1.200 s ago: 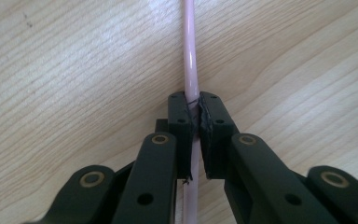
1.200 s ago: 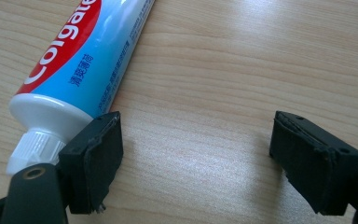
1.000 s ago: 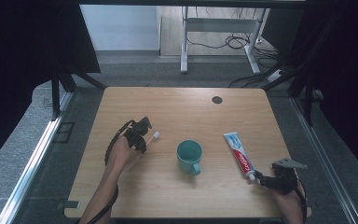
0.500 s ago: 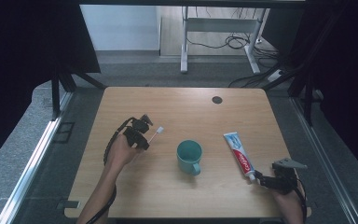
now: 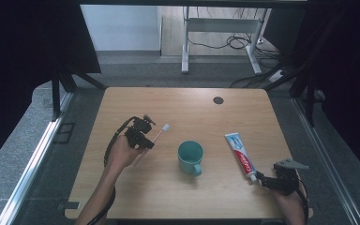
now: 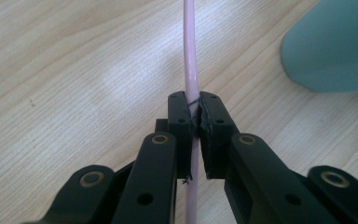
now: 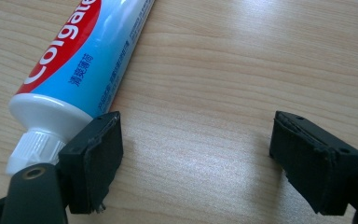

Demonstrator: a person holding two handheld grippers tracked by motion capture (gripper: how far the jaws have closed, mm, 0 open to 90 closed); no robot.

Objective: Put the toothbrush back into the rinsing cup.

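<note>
- The left gripper (image 5: 146,139) was pinching a pink toothbrush (image 5: 159,133).
- In the left gripper view its two black pads were pressed tight on the thin pink handle (image 6: 191,70), one on each side.
- The handle ran straight out past the tips of the left gripper and also back under it.
- In the high view the white brush head poked out beyond the left gripper, pointing up and toward the far side of the counter (image 5: 192,108).
- The toothbrush looked lifted off the counter, with wood showing under it.
- A teal cup (image 5: 190,157) stood on the counter near the left gripper, off to the side where the brush head pointed. In the left gripper view it showed as a blurry teal shape at the top corner (image 6: 335,46).
- The right gripper (image 5: 262,179) was spread wide, with nothing between its pads.
- It sat low over the counter.
- A toothpaste tube (image 7: 79,56) lay flat on the counter just beside the right gripper.
- Its white cap (image 7: 30,147) was right next to one pad, on the outer side of it. I cannot tell if they touched.
- The tube stretched away from the right gripper toward the middle of the counter.
- The two grippers were well apart, with the cup between them.
</note>
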